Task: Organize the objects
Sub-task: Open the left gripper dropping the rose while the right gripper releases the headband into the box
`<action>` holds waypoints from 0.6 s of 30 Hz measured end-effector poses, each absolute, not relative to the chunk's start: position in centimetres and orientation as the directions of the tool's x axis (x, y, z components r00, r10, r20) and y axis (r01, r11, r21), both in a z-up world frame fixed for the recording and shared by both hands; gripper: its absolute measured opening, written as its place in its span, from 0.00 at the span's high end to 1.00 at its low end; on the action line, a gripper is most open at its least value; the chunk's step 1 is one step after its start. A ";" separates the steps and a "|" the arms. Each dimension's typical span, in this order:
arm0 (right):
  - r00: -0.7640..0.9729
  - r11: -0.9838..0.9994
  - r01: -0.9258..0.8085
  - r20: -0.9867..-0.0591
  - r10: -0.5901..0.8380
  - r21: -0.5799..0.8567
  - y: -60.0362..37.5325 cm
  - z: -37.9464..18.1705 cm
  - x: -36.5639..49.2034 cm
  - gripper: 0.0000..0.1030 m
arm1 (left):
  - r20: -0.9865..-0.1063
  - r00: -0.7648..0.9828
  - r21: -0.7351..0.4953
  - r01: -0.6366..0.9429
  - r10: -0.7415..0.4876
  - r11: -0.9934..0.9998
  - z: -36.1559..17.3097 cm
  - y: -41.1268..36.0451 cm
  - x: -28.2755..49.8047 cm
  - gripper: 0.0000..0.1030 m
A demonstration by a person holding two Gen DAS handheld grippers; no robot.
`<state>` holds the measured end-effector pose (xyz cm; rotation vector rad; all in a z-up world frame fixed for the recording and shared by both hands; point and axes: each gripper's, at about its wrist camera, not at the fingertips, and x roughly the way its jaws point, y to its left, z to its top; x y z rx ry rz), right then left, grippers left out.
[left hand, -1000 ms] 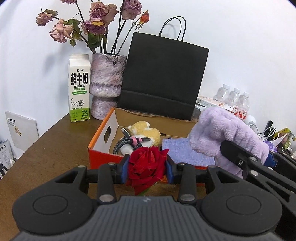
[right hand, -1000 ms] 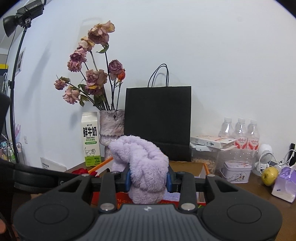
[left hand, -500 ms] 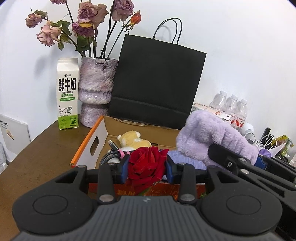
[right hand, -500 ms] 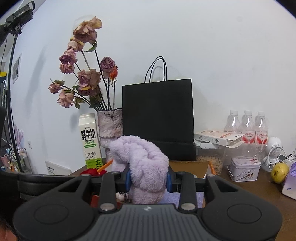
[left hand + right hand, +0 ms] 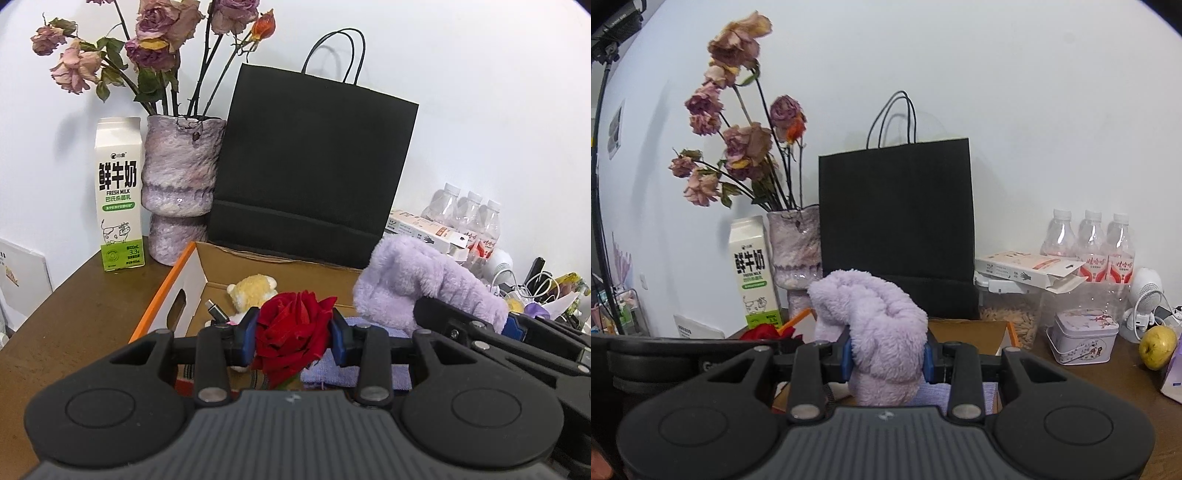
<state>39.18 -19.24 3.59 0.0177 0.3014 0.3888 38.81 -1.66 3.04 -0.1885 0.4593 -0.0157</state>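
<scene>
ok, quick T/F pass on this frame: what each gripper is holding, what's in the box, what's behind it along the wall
1. The left gripper is shut on a red rose. True.
2. The right gripper is empty. False: it is shut on a fluffy purple cloth.
3. A yellow plush toy lies in the cardboard box. True.
4. The black paper bag lies flat on the table. False: it stands upright against the wall behind the box.
5. The milk carton stands to the right of the bag. False: in both views it stands to the left, beside the vase of dried roses.
6. An apple sits on the table at the far right of the right wrist view. True.
</scene>
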 end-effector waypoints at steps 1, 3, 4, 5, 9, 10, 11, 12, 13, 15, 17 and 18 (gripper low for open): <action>0.881 0.927 -0.369 -0.289 0.374 0.074 -19.3 3.5 39.5 0.68 | -0.441 0.896 -0.182 -0.027 -0.057 0.983 3.0 -1.7 39.1 0.62; 0.881 0.929 -0.364 -0.297 0.368 0.071 -19.4 3.3 40.1 0.68 | -0.444 0.895 -0.177 -0.028 -0.054 0.984 2.8 -1.7 39.6 0.63; 0.881 0.930 -0.361 -0.301 0.365 0.070 -19.5 3.1 40.4 0.68 | -0.445 0.894 -0.175 -0.029 -0.053 0.984 2.8 -1.6 39.8 0.63; 0.881 0.931 -0.359 -0.306 0.362 0.068 -19.5 3.0 40.7 0.68 | -0.447 0.893 -0.172 -0.029 -0.051 0.985 2.7 -1.6 40.1 0.62; 0.879 0.934 -0.351 -0.323 0.352 0.063 -19.6 2.5 41.8 0.68 | -0.455 0.889 -0.166 -0.031 -0.048 0.986 2.4 -1.5 41.1 0.63; 0.878 0.935 -0.348 -0.327 0.349 0.063 -19.7 2.4 42.0 0.68 | -0.458 0.888 -0.163 -0.031 -0.048 0.986 2.3 -1.5 41.3 0.63; 0.878 0.936 -0.346 -0.331 0.347 0.062 -19.7 2.2 42.2 0.68 | -0.461 0.886 -0.160 -0.030 -0.048 0.987 2.2 -1.5 41.6 0.63; 0.877 0.937 -0.345 -0.335 0.344 0.061 -19.7 2.1 42.5 0.68 | -0.463 0.885 -0.158 -0.029 -0.048 0.987 2.1 -1.5 41.8 0.63; 0.876 0.938 -0.343 -0.341 0.341 0.059 -19.7 1.9 42.7 0.68 | -0.467 0.883 -0.156 -0.029 -0.048 0.987 2.0 -1.4 42.0 0.63; 0.874 0.940 -0.336 -0.352 0.334 0.057 -19.7 1.5 43.3 0.68 | -0.473 0.880 -0.154 -0.031 -0.046 0.988 1.8 -1.3 42.4 0.62; 0.873 0.942 -0.330 -0.362 0.328 0.057 -19.7 1.1 43.7 0.68 | -0.477 0.878 -0.152 -0.034 -0.043 0.988 1.7 -1.1 42.8 0.63; 0.872 0.943 -0.328 -0.365 0.326 0.057 -19.7 0.9 43.9 0.68 | -0.479 0.877 -0.150 -0.036 -0.041 0.988 1.6 -1.0 43.0 0.63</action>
